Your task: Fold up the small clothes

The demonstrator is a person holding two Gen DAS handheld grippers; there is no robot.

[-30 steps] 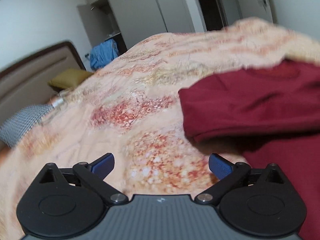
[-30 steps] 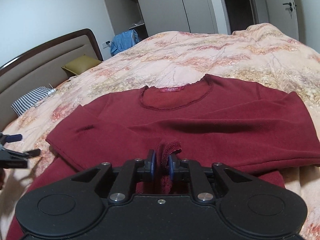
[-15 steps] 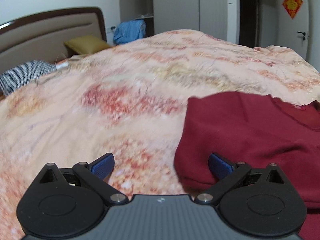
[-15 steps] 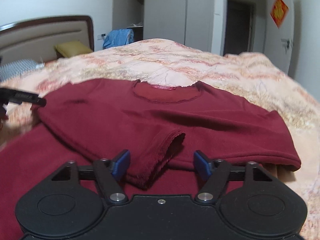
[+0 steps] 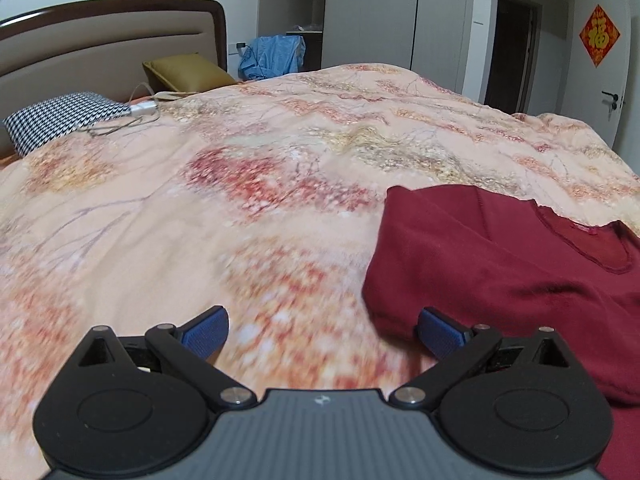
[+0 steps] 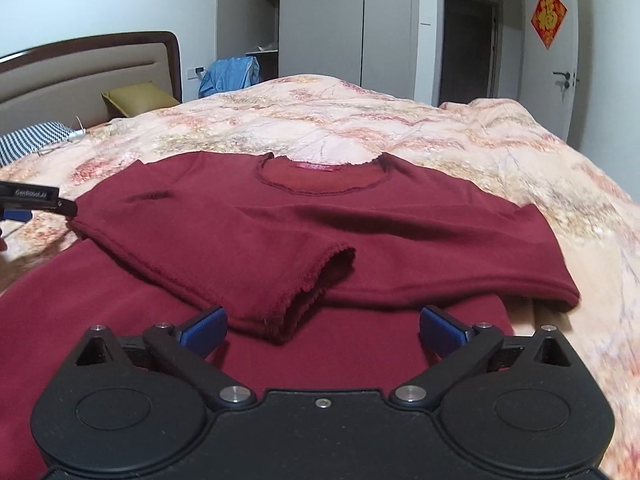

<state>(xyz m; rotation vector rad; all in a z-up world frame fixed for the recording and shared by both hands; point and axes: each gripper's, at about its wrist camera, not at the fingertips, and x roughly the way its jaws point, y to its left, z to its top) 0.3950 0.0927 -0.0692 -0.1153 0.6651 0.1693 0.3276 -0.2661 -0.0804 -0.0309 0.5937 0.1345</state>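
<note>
Low in the frame, the right gripper [image 6: 322, 326] has let go: its fingers [image 6: 202, 328] are spread wide, where a second ago they pinched the sleeve cuff [image 6: 316, 276]. That cuff now lies across the maroon shirt [image 6: 248, 220], so the sleeve fold looks done. The left gripper [image 5: 322, 330] is likewise spread and empty, its right pad seemingly just touching the shirt's folded left edge [image 5: 384, 280], though blur makes this uncertain. Beyond the collar [image 6: 320, 178], the floral quilt [image 6: 360, 120] offers open room toward the headboard [image 6: 80, 64].
</note>
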